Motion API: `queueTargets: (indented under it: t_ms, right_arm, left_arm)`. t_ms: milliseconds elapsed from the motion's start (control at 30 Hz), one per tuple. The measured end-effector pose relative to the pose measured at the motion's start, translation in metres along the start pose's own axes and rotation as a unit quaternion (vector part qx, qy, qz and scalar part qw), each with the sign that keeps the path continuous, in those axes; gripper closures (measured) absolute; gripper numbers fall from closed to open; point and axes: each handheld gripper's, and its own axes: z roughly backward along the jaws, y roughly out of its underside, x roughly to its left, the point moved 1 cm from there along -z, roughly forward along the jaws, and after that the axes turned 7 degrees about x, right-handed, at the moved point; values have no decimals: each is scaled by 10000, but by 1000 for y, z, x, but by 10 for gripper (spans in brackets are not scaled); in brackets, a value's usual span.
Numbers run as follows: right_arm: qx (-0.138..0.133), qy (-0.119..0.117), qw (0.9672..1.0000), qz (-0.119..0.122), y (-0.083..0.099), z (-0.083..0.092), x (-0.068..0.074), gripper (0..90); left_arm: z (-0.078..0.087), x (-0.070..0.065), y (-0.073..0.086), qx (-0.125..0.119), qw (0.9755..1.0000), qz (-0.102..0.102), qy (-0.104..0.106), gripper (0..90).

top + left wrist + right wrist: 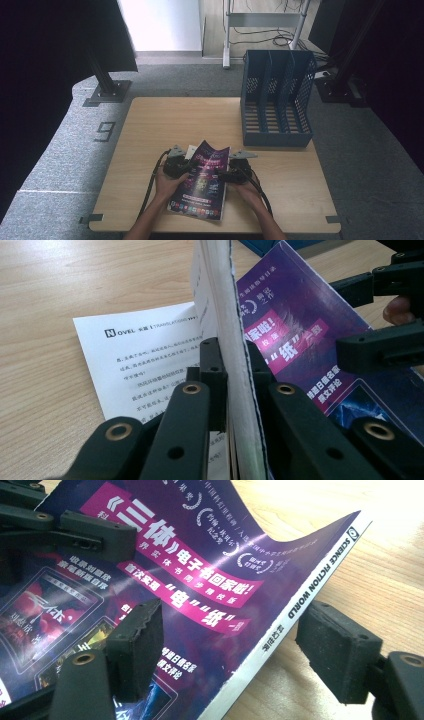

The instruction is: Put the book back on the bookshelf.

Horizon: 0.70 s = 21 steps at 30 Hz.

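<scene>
Clearly left fingers (pixel 235 385) clamp the magazine (pixel 210 580) pages; right fingers (pixel 235 655) straddle its spine, apart

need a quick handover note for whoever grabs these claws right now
Left claw: shut on the magazine, pinching its lifted page edge.
Right claw: open, pads either side of the spine, not pressing.
Magazine lies at the near middle of the table, partly raised; one white page lies flat below.
Blue file rack stands at the far right, looks empty.
Done: magazine gripped. Left: probably moving it to the rack.
</scene>
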Motion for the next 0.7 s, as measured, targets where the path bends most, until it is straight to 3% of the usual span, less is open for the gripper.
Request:
queueTargets:
  t_ms: [300, 400, 700]
  right_arm:
    - [95, 66, 9999, -21, -3, -9, -4, 278]
    - [146, 68, 9998, -82, -2, -14, -6, 279]
    - [129, 28, 9999, -92, -3, -18, -9, 294]
  left_arm:
    - [-1, 1, 0, 40, 10000, -6, -19, 835]
    - [-3, 2, 2, 132, 9998, -38, -125, 840]
    - [-3, 4, 3, 116, 9999, -13, -75, 838]
